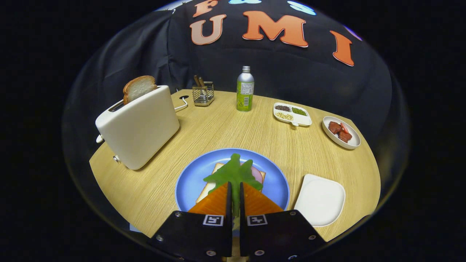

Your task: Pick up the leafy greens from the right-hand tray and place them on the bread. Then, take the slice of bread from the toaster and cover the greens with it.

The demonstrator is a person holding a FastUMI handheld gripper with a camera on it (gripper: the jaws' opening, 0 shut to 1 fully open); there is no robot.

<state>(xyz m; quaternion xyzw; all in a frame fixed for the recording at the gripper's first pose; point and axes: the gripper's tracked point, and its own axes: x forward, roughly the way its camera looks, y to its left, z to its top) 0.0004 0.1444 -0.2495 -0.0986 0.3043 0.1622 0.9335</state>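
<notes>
Gripper view: jaws of the gripper (235,189) drawn nearly together, pinching the stalk end of the leafy greens (233,174), which sit between and just ahead of the fingertips. Greens hang over or rest on the bread (211,187) lying on the blue plate (189,182) at the near edge of the table (225,127); whether they touch the bread, cannot tell. A pink slice of ham (257,175) shows under the greens. White tray (320,198) just right of the plate, bare, so the first step looks nearly done. Second slice of bread (139,87) stands up out of the toaster (138,127) near the table's left edge. Judged handling: greens light, floppy, liable to cling to the pads on release, so open slowly. Toaster slice looks light, stiff at the crust, soft in the crumb; best taken by the exposed top, across its thin faces, with gentle pressure. Bottle (245,89), wire holder (203,94), divided dish (292,113) and meat dish (341,132) stand towards the far edge, well apart.
</notes>
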